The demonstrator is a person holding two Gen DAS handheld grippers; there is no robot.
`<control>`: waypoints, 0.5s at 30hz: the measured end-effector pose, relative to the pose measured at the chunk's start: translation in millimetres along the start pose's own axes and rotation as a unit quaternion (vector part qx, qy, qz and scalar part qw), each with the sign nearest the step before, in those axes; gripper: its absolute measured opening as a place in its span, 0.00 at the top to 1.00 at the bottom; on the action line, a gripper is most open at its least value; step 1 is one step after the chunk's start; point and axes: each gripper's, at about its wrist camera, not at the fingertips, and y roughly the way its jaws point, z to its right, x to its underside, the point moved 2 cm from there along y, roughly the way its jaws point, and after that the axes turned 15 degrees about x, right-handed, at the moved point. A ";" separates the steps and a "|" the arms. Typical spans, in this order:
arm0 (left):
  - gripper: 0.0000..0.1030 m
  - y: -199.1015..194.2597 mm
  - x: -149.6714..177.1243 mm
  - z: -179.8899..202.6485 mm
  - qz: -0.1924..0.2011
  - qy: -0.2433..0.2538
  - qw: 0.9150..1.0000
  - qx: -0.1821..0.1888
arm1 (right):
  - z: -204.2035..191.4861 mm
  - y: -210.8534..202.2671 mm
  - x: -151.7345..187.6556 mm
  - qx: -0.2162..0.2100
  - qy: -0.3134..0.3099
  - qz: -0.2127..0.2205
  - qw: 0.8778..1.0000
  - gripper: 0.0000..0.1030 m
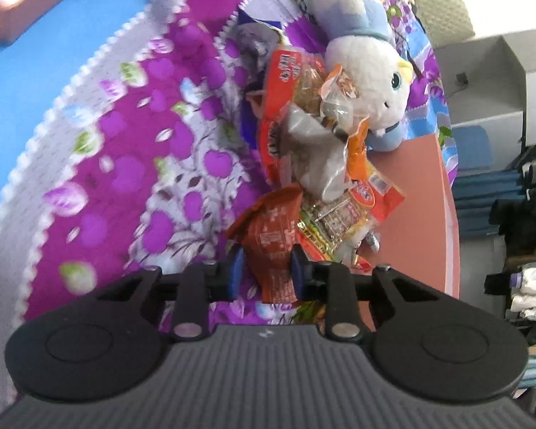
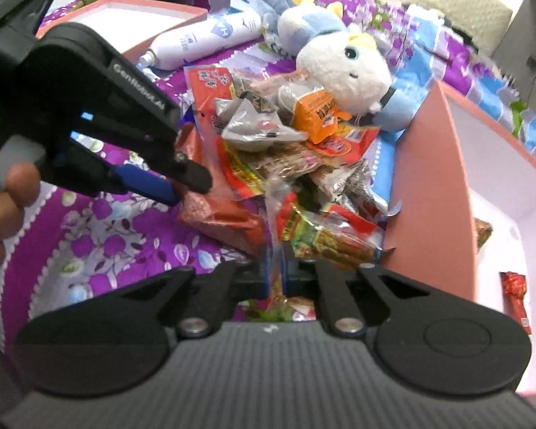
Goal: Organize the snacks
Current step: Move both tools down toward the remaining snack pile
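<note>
A heap of snack packets (image 1: pixel 318 136) lies on a purple flowered bedspread (image 1: pixel 153 164); it also shows in the right wrist view (image 2: pixel 289 150). My left gripper (image 1: pixel 266 271) is shut on a brown-red snack packet (image 1: pixel 275 239) at the near end of the heap; it shows from the side in the right wrist view (image 2: pixel 193 187), on that packet (image 2: pixel 225 214). My right gripper (image 2: pixel 276 271) is shut on the clear edge of a green-and-red snack packet (image 2: pixel 325 236), next to a pink box (image 2: pixel 428 164).
A white and blue plush toy (image 2: pixel 343 68) lies behind the heap. A white spray bottle (image 2: pixel 203 39) and a second pink box (image 2: pixel 143 21) lie further back. The pink box at right holds a red wrapped snack (image 2: pixel 516 300). Folded clothes (image 1: pixel 529 286) are beside the bed.
</note>
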 end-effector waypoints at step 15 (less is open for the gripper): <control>0.71 -108.6 50.4 -31.2 0.087 -0.003 0.996 -0.034 | -24.1 -63.0 39.8 -0.013 0.029 0.054 0.998 0.95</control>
